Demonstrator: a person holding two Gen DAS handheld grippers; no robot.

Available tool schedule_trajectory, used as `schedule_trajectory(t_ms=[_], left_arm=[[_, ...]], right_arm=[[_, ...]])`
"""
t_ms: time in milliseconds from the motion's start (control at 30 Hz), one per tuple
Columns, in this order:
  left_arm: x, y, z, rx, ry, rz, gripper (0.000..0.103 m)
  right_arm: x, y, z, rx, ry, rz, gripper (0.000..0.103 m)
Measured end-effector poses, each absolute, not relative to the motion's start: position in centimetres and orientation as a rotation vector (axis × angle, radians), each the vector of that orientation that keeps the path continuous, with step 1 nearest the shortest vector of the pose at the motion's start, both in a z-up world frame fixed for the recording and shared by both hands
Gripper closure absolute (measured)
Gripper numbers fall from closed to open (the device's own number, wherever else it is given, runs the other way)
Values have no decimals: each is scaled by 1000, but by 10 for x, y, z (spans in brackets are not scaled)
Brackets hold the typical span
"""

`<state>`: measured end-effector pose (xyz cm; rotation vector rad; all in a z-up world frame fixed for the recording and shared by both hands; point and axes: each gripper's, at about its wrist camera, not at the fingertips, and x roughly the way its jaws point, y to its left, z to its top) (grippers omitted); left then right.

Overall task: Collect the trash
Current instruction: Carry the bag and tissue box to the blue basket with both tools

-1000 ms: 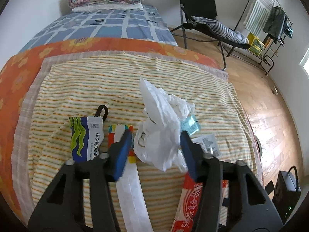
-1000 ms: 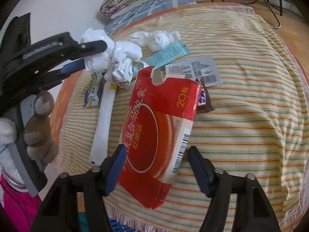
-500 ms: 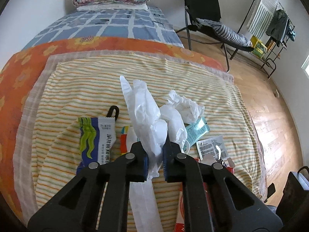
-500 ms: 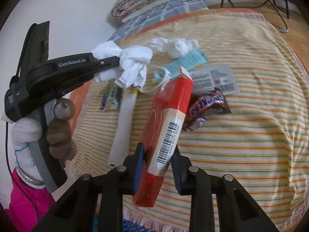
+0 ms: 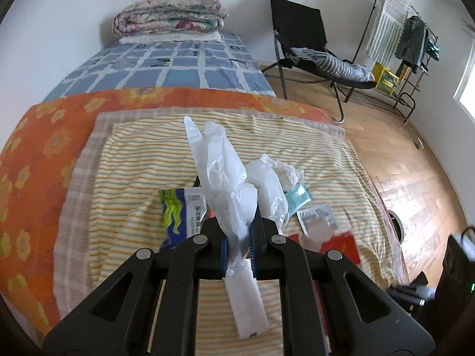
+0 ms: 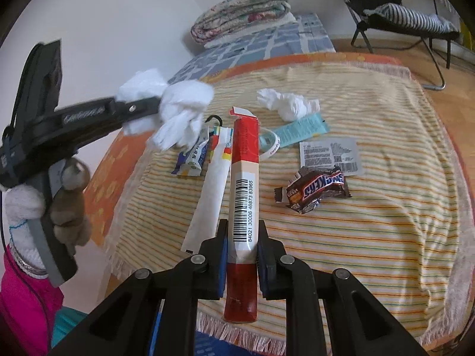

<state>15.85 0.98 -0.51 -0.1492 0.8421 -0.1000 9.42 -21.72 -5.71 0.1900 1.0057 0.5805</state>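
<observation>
My left gripper (image 5: 239, 237) is shut on a crumpled white plastic bag (image 5: 228, 184), held above the striped towel (image 5: 133, 160); the right wrist view shows the same bag (image 6: 181, 109) in the air at the left. My right gripper (image 6: 242, 237) is closing on a flattened red carton (image 6: 245, 154) with a barcode, its pads pressing the carton's sides. On the towel lie a tissue wad (image 6: 289, 103), a teal wrapper (image 6: 299, 129), a printed label (image 6: 329, 155), a Snickers wrapper (image 6: 317, 190), a long white paper sleeve (image 6: 210, 195) and a blue-and-white snack packet (image 5: 181, 210).
The towel covers an orange blanket (image 5: 35, 148) on a bed with a folded quilt (image 5: 169, 14) at its head. A black chair (image 5: 299, 35) and a drying rack (image 5: 397, 38) stand on the wood floor to the right. A gloved hand (image 6: 68, 204) holds the left gripper.
Both grippers went from open to shut, the left on the plastic bag and the right on the red carton. Both then rose, lifting bag and carton off the towel; the carton turned edge-on.
</observation>
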Motion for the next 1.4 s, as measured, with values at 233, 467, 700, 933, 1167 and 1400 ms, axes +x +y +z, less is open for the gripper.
schedule_trajectory(t_ms=[233, 467, 700, 933, 1167, 1400], left_arm=[[109, 21, 11, -117, 829, -127, 94], [57, 24, 11, -79, 844, -159, 94], [1, 25, 3, -68, 863, -186, 94], [-42, 18, -22, -78, 933, -241, 94], [-74, 4, -48, -56, 988, -276, 94], [-88, -8, -73, -32, 1063, -314, 94]], right_arm=[[67, -223, -38, 136, 963, 572, 88], [33, -222, -22, 79, 936, 601, 88], [-8, -210, -14, -18, 910, 643, 88], [-46, -201, -24, -84, 921, 673, 88], [-74, -205, -47, -97, 963, 681, 88], [-88, -211, -66, -95, 1011, 677, 88]])
